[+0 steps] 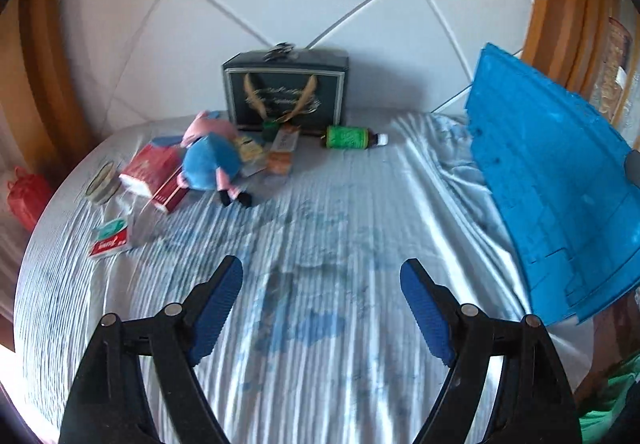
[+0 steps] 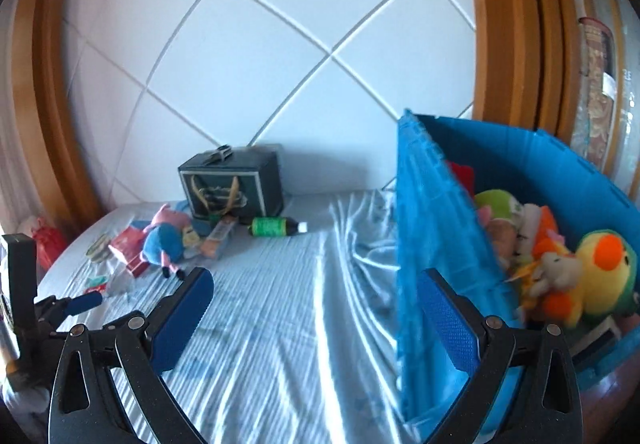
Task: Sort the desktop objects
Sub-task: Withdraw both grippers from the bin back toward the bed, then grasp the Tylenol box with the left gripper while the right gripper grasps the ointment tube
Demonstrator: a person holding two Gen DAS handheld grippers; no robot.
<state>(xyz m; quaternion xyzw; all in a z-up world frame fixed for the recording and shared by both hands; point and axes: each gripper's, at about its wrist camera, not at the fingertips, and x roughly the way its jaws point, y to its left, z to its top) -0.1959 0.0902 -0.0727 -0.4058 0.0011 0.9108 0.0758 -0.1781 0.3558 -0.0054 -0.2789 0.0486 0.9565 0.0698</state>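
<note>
Blue sheet (image 1: 320,228) lay half cleared: we had plush toys (image 2: 560,264) in the bin (image 2: 432,228) already, while pig plush (image 1: 210,158), bottle (image 1: 348,137), boxes (image 1: 154,174) still waited far left, our left gripper (image 1: 322,298) and right gripper (image 2: 316,314) both spread, empty.

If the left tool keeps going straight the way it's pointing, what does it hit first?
Probably just the striped bedsheet: the open left tool aims down at bare cloth, short of the green bottle and the pig plush.
</note>
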